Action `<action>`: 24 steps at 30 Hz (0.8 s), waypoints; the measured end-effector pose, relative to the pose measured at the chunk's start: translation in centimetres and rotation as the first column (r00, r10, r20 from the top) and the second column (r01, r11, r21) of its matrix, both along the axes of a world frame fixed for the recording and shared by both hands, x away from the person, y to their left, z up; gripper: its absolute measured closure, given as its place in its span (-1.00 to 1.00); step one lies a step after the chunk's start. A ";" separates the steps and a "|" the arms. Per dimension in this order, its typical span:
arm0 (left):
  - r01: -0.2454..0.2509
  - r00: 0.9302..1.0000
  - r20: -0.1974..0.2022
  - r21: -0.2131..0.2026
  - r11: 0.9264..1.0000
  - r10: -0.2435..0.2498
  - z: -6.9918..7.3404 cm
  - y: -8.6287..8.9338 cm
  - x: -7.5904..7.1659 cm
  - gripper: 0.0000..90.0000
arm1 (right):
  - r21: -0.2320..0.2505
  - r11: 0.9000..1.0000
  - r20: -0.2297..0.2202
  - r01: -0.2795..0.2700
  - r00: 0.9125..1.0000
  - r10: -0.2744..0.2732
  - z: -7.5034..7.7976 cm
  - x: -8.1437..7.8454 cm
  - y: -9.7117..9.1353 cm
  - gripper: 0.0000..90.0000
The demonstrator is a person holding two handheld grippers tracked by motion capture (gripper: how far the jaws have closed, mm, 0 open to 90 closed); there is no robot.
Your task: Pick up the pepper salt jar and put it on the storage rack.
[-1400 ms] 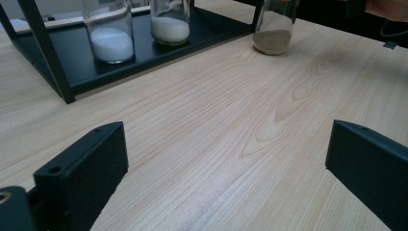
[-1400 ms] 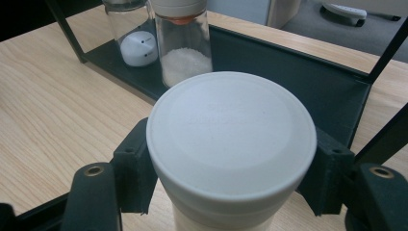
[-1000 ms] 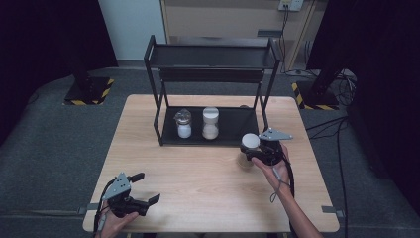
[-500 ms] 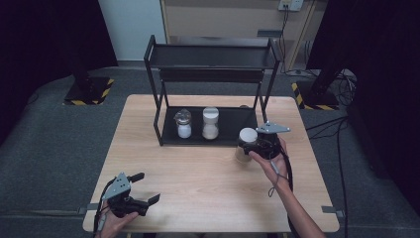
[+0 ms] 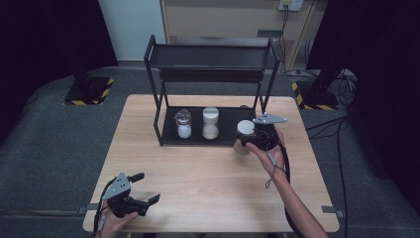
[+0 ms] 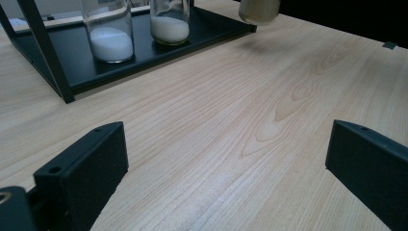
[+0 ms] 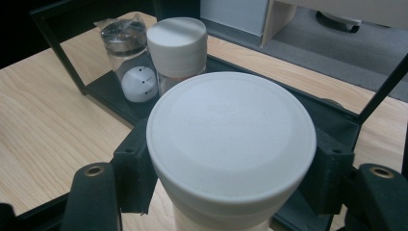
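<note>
A white-lidded jar is held by the right tongs at the right end of the black rack, just off the front right corner of its lower shelf and apparently lifted clear of the tabletop. In the right gripper view the jar is seen from above, with the black jaws closed against its sides just below the broad lid. The body appears to be clear glass or plastic with a pale brownish fill, so the jar is judged rigid, smooth and somewhat slippery, moderately weighted and breakable if dropped; a hold just under the lid, where the rim overhangs the jaws, is judged the safest. On the lower shelf two more jars are stood side by side: a shaker with a dark top holding white powder, and a white-capped jar holding a cream-coloured fill. The left tongs are rested near the front left corner of the tabletop, spread wide and empty. The jar's lower body is hidden beneath its own lid in the right gripper view, and in the left gripper view its base is cut off by the top edge.
</note>
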State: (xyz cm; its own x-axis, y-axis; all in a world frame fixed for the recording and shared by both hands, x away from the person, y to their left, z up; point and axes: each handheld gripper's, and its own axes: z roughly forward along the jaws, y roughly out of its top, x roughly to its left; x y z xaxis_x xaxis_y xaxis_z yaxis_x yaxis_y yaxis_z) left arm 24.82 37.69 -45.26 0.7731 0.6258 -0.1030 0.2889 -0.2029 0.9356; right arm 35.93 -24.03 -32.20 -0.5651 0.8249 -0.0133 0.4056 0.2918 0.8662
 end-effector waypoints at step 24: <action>-0.001 1.000 -0.002 0.001 1.000 0.001 0.0 0.0 0.0 -1.00 | -0.004 0.997 0.000 0.080 0.997 -0.080 1.2 3.9 1.6 -0.25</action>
State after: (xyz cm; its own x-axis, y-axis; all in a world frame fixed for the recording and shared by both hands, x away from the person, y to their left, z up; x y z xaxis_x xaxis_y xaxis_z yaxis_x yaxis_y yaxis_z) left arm 24.83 37.69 -45.27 0.7723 0.6268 -0.1036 0.2906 -0.2035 0.9349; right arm 39.81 -22.44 -31.03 -0.4974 0.8674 -0.0170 0.4278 0.2623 0.8650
